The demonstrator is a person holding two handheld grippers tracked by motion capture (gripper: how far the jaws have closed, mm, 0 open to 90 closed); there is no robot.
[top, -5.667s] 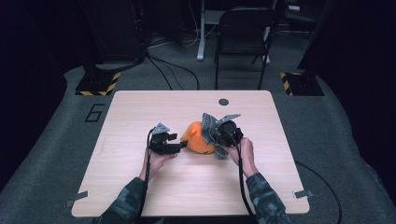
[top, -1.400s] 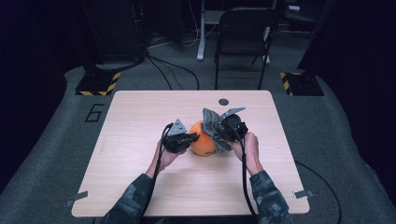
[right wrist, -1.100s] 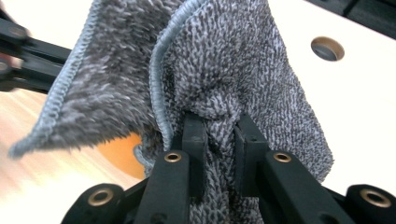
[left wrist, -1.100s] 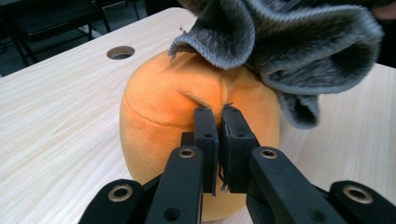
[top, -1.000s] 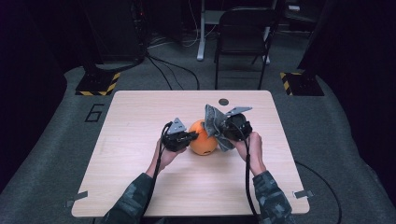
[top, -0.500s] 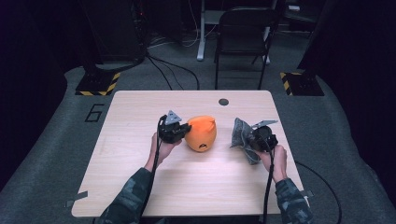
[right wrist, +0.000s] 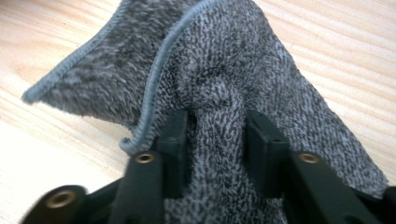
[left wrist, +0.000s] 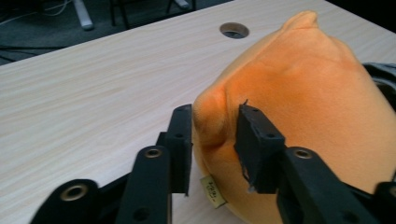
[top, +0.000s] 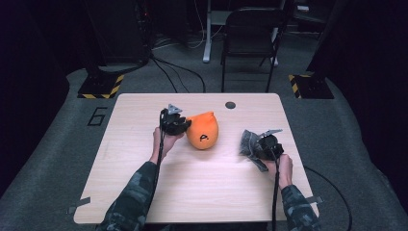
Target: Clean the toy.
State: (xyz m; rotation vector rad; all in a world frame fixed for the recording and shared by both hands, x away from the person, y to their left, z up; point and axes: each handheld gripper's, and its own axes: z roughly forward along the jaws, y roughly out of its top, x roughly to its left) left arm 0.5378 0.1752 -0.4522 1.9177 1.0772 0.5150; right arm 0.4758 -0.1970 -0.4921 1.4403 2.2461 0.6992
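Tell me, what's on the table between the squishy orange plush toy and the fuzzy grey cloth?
Nothing: in the high view, only bare wooden table separates the orange plush toy from the grey cloth.

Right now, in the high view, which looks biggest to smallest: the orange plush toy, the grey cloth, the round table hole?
1. Orange plush toy
2. Grey cloth, partly hidden by the right claw
3. Round table hole
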